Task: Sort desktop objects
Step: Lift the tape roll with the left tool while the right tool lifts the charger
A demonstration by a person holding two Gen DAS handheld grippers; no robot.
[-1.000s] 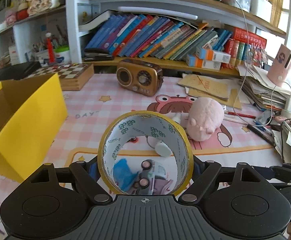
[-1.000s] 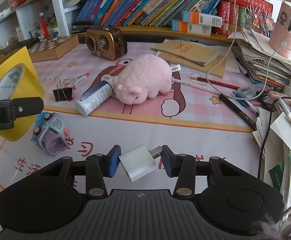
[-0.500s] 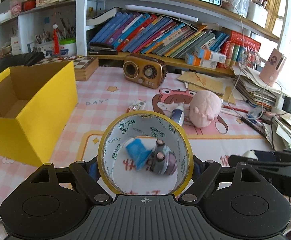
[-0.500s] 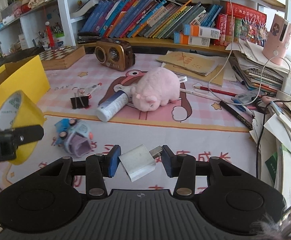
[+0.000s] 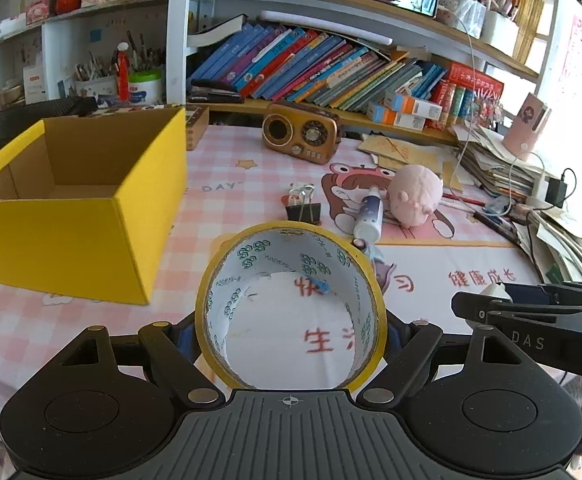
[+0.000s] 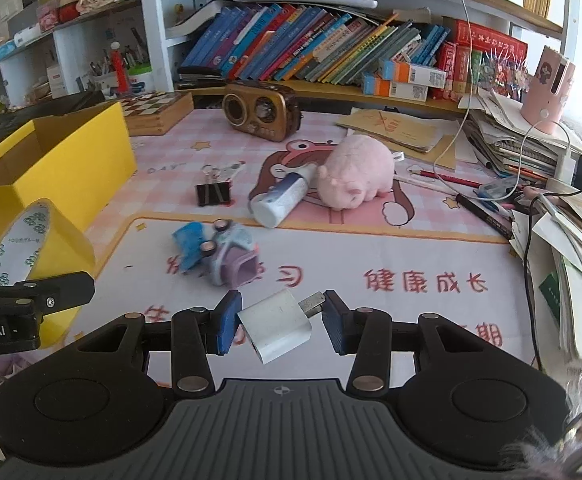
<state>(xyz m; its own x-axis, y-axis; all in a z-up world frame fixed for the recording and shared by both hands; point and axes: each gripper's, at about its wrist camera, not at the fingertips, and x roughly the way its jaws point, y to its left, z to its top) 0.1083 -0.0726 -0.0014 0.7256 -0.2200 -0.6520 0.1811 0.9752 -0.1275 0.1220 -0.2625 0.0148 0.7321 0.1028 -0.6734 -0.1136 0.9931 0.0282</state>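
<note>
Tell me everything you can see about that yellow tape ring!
The tape roll is a wide ring, yellow outside, with a white inner liner printed with small green logos. It looks like glossy plastic tape on a card core. It stands on edge, its hole facing the left wrist camera, clamped at both sides by the left gripper and held above the mat, beside the yellow box.

The yellow box [image 5: 79, 208] stands open-topped at the left, bare mat [image 5: 195, 208] beside it; a toy car [image 6: 231, 254], binder clip [image 6: 213, 194] and tube [image 6: 281, 198] clutter the middle.
</note>
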